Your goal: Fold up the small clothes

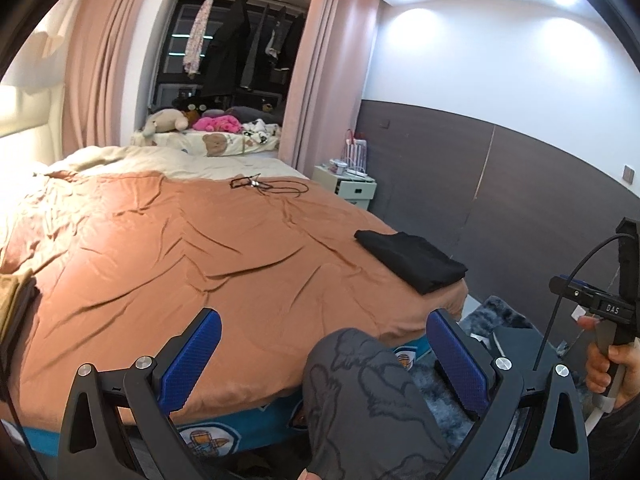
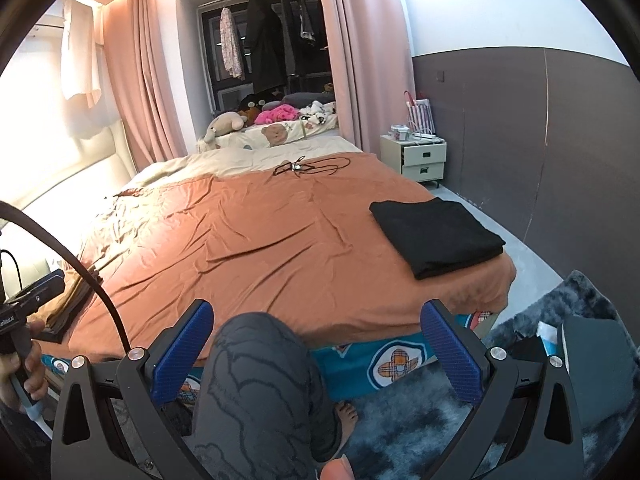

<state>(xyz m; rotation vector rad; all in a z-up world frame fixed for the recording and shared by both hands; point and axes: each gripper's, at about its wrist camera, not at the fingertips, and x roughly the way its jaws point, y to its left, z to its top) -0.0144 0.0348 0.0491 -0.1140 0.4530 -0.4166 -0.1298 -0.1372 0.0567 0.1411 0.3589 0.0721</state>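
Both tongs spread wide, holding nothing: left gripper (image 1: 324, 354) & right gripper (image 2: 316, 346), each over 1 knee (image 2: 256, 364) at bed edge. 1 folded black garment (image 2: 436, 236) on orange sheet (image 2: 256, 240), near right corner. 1 brownish stack (image 2: 72, 300) at left edge. 1 cord tangle (image 2: 308, 166) farther back.

Orange sheet (image 2: 260, 248) lies open between black folded garment (image 2: 436, 236) and cable (image 2: 308, 168).
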